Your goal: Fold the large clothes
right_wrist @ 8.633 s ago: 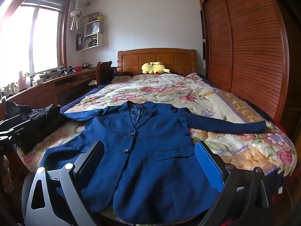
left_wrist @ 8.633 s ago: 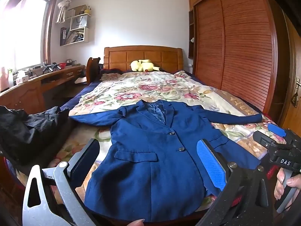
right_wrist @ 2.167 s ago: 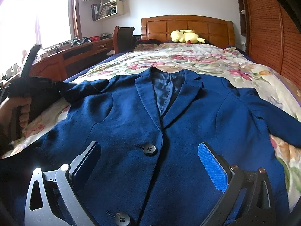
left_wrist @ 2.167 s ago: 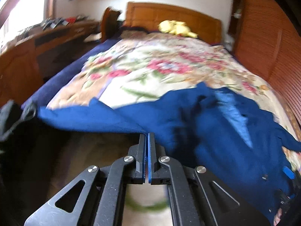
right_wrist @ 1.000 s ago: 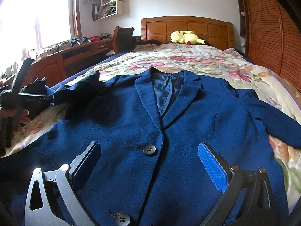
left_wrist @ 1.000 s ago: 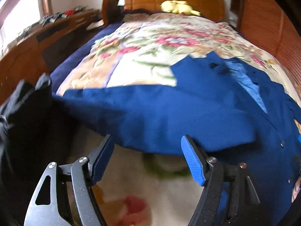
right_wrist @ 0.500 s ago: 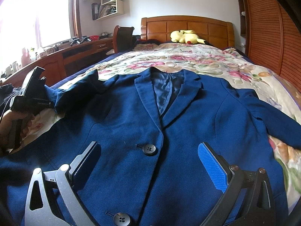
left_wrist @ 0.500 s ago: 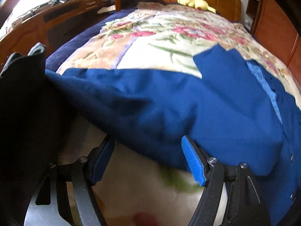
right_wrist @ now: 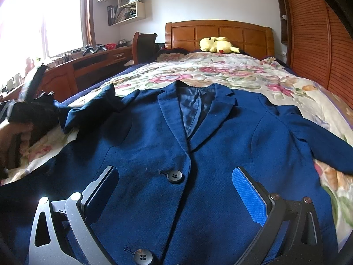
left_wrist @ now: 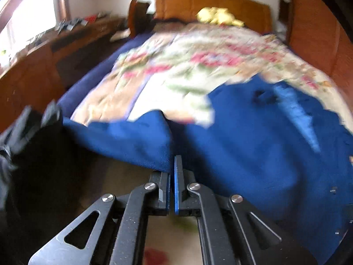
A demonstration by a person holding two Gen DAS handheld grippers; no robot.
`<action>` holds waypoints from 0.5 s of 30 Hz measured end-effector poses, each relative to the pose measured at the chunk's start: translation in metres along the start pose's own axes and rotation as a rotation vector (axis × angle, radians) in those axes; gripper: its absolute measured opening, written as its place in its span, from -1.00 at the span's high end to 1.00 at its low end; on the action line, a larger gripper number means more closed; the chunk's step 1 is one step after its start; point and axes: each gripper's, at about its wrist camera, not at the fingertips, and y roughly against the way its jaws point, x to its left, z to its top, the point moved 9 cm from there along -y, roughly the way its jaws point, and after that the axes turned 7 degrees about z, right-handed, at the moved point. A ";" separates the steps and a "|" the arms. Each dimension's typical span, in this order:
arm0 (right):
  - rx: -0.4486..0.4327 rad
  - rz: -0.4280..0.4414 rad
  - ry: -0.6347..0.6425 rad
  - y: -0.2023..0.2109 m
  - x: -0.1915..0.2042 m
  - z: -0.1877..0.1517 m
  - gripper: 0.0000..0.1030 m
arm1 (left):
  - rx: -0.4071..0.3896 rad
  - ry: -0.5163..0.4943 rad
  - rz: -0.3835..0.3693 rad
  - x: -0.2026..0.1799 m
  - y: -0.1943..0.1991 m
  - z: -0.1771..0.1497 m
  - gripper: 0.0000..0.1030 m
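Observation:
A navy blue jacket [right_wrist: 220, 145] lies face up and buttoned on the bed, collar toward the headboard. My right gripper [right_wrist: 174, 171] hovers open just above its front, one finger on each side of the upper button [right_wrist: 175, 176], with nothing held. In the blurred left wrist view, my left gripper [left_wrist: 172, 162] is shut on the edge of the jacket's sleeve [left_wrist: 123, 137]. The right wrist view shows that gripper [right_wrist: 33, 110] in a person's hand at the far left. The sleeve [right_wrist: 92, 108] is bunched and raised off the bedspread toward it. The other sleeve [right_wrist: 320, 137] lies stretched out to the right.
A floral bedspread [right_wrist: 220, 70] covers the bed, with a yellow plush toy [right_wrist: 217, 44] by the wooden headboard [right_wrist: 220, 33]. A dark garment pile [left_wrist: 33, 165] sits at the bed's left edge. A wooden desk [right_wrist: 92, 66] runs along the left, a slatted wardrobe [right_wrist: 313, 33] on the right.
My left gripper's jaws went from wide open around the sleeve to shut on its edge. The sleeve now bunches up toward the gripper. The right gripper has not moved.

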 end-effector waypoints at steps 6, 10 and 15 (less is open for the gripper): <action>-0.002 0.000 0.000 0.000 0.000 -0.001 -0.99 | -0.105 -0.084 -0.146 -0.067 0.068 0.020 0.95; 0.005 -0.013 0.003 -0.001 0.000 -0.001 -0.99 | -0.156 -0.140 -0.212 -0.095 0.109 0.023 0.95; 0.019 -0.024 -0.004 -0.004 -0.003 -0.001 -0.99 | -0.164 -0.179 -0.261 -0.100 0.137 0.009 0.55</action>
